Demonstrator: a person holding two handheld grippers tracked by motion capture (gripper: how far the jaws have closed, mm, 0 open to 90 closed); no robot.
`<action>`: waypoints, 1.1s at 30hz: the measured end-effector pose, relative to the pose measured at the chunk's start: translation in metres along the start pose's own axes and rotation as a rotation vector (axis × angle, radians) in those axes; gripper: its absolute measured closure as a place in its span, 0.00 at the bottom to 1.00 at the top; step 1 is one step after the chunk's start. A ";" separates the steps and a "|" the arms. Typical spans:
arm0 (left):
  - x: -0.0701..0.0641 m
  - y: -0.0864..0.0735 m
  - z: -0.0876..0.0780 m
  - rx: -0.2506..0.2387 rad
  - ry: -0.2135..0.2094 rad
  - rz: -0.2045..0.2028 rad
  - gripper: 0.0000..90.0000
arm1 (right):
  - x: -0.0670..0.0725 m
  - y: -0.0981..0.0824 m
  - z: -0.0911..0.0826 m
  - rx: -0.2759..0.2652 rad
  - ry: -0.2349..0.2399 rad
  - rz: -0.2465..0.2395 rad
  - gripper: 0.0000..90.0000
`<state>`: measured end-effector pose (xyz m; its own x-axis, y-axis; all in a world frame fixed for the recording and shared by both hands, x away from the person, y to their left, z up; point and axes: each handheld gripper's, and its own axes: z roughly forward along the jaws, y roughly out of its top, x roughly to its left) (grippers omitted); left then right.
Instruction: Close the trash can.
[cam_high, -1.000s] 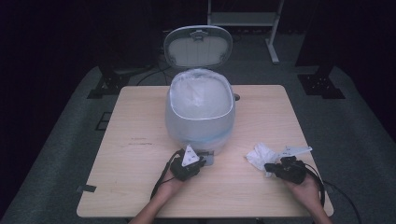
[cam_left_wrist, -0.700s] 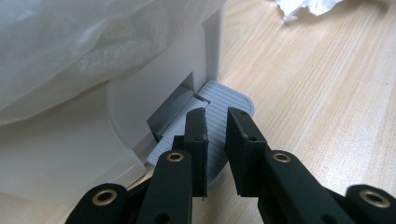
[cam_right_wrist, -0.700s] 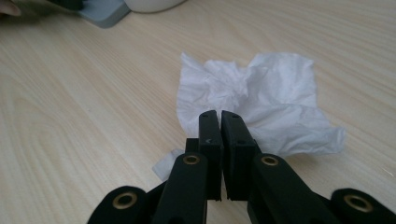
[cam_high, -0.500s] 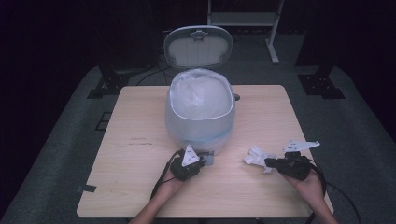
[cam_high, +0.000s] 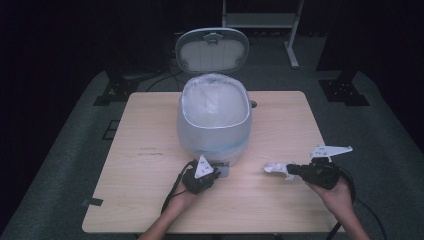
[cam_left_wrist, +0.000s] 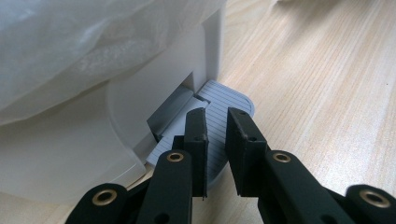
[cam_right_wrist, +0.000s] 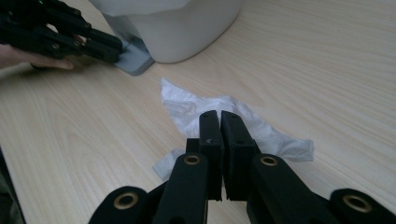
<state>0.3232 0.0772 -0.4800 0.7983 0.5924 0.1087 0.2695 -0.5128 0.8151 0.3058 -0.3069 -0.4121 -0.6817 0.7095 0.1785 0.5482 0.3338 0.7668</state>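
Observation:
A white pedal bin (cam_high: 214, 120) lined with a clear bag (cam_left_wrist: 70, 42) stands mid-table, its lid (cam_high: 212, 50) raised upright. My left gripper (cam_high: 216, 173) is shut and rests its tips on the grey ribbed pedal (cam_left_wrist: 224, 100) at the bin's foot, with nothing between the jaws. To the right, my right gripper (cam_high: 291, 170) is shut on a crumpled white tissue (cam_high: 275, 167), held a little above the table. In the right gripper view the tissue (cam_right_wrist: 187, 107) spreads beyond the closed jaws, with the left gripper (cam_right_wrist: 112, 46) on the pedal (cam_right_wrist: 135, 58) farther off.
The wooden table (cam_high: 150, 130) has bare surface left and right of the bin. Dark floor, stands and cables surround it. A small dark object (cam_high: 254, 104) lies behind the bin on the right.
My right gripper has risen with the tissue, lifting it off the table. The left gripper has stayed on the pedal and the lid has stayed up.

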 end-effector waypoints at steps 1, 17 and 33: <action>0.000 0.000 0.000 0.000 0.000 0.000 0.87 | 0.000 0.001 -0.001 -0.005 0.005 0.005 0.97; 0.000 0.000 0.000 -0.003 0.000 -0.002 0.87 | 0.009 0.020 -0.021 -0.036 0.032 -0.013 0.97; 0.000 0.000 0.000 -0.003 0.000 -0.001 0.87 | 0.017 0.036 -0.036 -0.068 0.046 -0.037 0.97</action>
<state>0.3231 0.0770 -0.4801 0.7978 0.5931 0.1082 0.2688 -0.5106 0.8168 0.2961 -0.3049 -0.3589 -0.7235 0.6674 0.1763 0.4889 0.3150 0.8135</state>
